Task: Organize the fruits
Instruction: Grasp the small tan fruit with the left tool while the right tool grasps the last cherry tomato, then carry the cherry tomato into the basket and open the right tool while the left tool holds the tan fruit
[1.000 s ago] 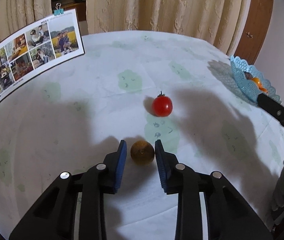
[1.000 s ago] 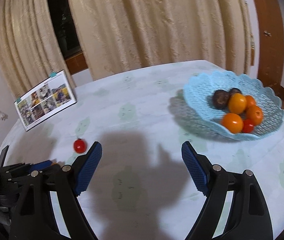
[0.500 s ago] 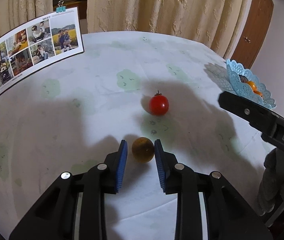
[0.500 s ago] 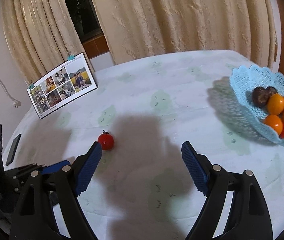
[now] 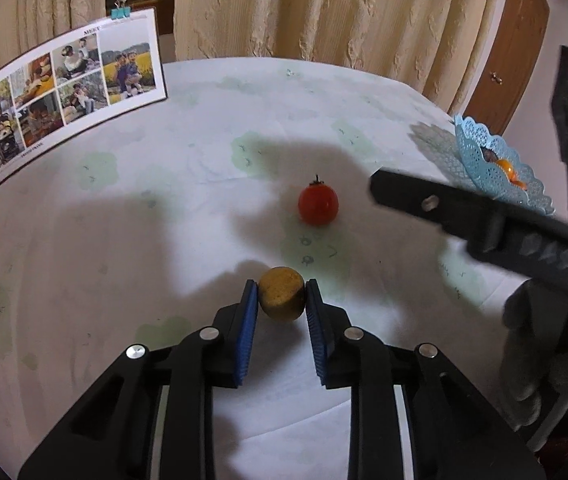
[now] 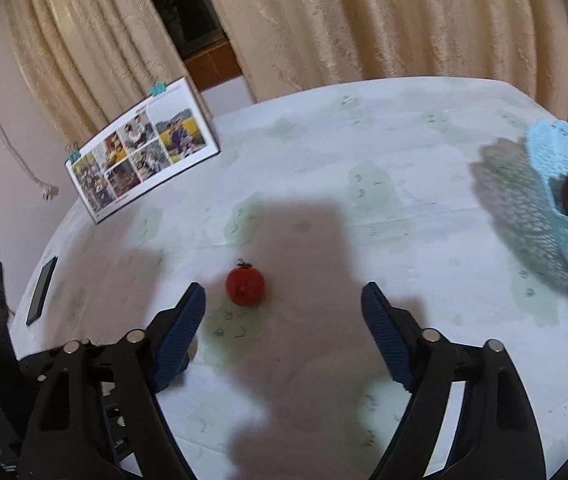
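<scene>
My left gripper (image 5: 281,300) is shut on a small brown round fruit (image 5: 282,298) that sits on the table, its blue pads touching both sides. A red cherry tomato (image 5: 318,204) lies just beyond it; it also shows in the right wrist view (image 6: 245,286). My right gripper (image 6: 284,308) is open and empty, hovering just short of the tomato, which sits nearer its left finger. A light blue lace basket (image 6: 555,200) at the right holds oranges and dark fruits; it also shows in the left wrist view (image 5: 479,160).
A photo collage card (image 5: 68,88) stands clipped at the table's far left. A dark phone (image 6: 42,290) lies near the left edge. The round table (image 6: 363,140) has a pale cloth; curtains hang behind. The right gripper's arm (image 5: 483,216) crosses the left wrist view.
My left gripper's pads have closed from a wider gap onto the brown fruit. My right gripper has swung left, away from the basket and toward the tomato.
</scene>
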Tool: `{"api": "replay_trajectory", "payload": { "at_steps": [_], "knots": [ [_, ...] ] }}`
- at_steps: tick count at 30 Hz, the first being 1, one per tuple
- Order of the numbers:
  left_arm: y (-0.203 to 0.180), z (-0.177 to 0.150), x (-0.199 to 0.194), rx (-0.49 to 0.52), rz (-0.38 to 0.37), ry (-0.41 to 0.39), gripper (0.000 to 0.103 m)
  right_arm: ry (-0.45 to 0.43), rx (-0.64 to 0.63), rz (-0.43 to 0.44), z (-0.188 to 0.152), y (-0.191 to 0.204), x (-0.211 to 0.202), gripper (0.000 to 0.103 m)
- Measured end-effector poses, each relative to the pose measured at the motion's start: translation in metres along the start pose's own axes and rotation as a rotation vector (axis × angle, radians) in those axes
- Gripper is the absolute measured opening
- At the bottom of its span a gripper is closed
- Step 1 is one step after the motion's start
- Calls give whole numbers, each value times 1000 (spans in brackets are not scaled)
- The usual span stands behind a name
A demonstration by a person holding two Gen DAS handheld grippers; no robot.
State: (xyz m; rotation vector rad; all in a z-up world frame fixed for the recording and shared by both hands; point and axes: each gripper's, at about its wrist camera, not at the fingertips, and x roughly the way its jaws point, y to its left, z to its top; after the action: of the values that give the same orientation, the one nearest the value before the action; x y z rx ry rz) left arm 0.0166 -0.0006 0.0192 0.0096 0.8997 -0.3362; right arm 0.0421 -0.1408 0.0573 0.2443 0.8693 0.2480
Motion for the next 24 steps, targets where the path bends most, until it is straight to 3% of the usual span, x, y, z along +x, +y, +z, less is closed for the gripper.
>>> {"api": "replay_trajectory", "payload": {
  "at_steps": [6, 12, 19, 24],
  "knots": [
    [4, 3, -14, -13, 15, -36, 24, 57, -75, -3, 3, 20, 21, 53],
    [6, 4, -25, -4, 30, -70, 24, 98, -122, -6, 8, 34, 44, 41],
    [11, 4, -31, -13, 28, -81, 24, 132, -117, -8, 8, 35, 59, 29],
    [10, 3, -30, -13, 28, -78, 24, 123, -109, -10, 7, 35, 58, 29]
  ]
}}
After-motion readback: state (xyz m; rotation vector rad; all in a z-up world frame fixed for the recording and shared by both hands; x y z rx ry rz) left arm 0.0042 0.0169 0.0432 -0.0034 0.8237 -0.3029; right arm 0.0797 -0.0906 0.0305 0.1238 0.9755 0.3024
